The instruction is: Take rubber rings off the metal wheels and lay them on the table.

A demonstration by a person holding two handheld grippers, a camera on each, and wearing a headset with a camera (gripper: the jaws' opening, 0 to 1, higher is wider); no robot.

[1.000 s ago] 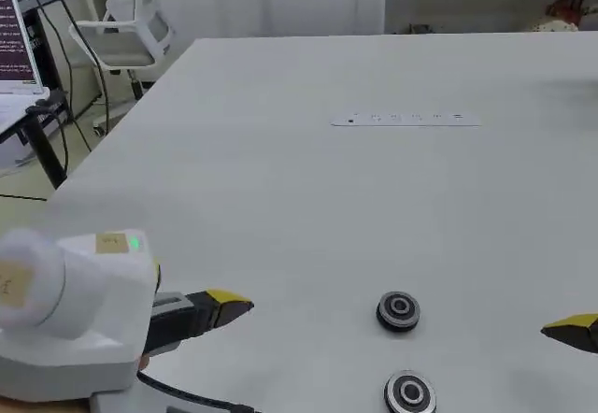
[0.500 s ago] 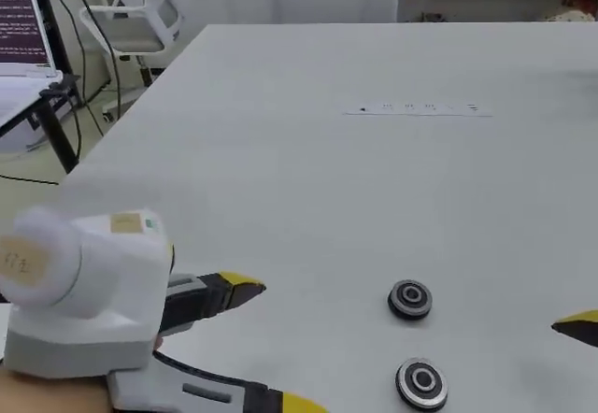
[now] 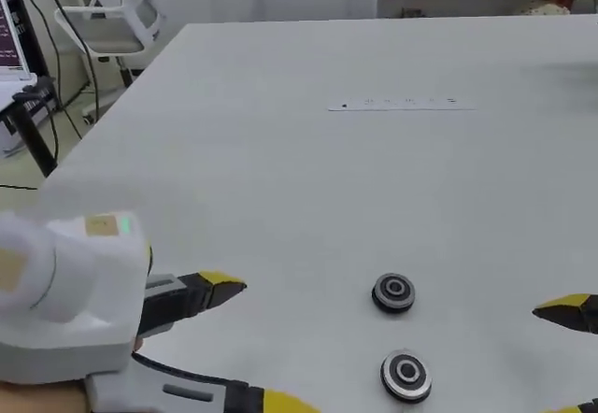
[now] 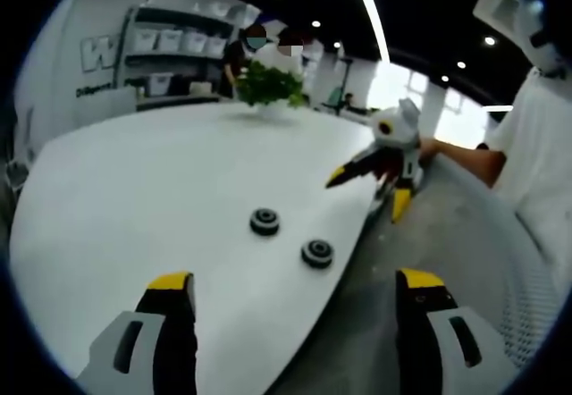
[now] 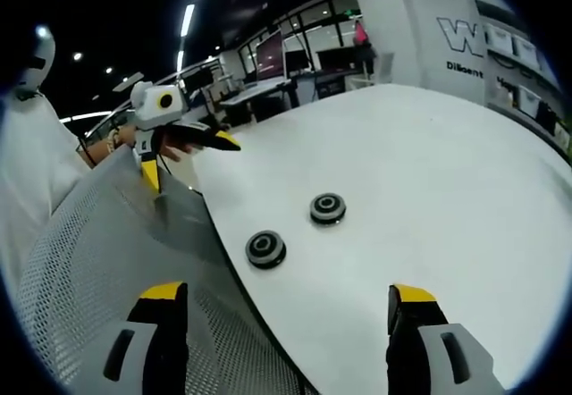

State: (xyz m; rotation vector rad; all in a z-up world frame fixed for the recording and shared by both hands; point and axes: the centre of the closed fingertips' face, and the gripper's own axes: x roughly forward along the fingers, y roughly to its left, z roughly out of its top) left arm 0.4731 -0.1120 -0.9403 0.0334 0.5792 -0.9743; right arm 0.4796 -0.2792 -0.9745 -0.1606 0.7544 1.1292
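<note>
The table (image 3: pixel 280 170) is smooth and matt. The far wheel (image 3: pixel 393 293) and near wheel (image 3: pixel 406 376) have shiny metal centres in black rubber.

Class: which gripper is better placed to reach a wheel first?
Right gripper, marginally: like the left gripper, it is open and aimed toward the near wheel, which looks larger in its own view, so probably closer.

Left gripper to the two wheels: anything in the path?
Nothing visible. Bare table lies between the open left gripper and both the far metal wheel and the near metal wheel. The right gripper, also open, sits on their other side, out of that path.
</note>
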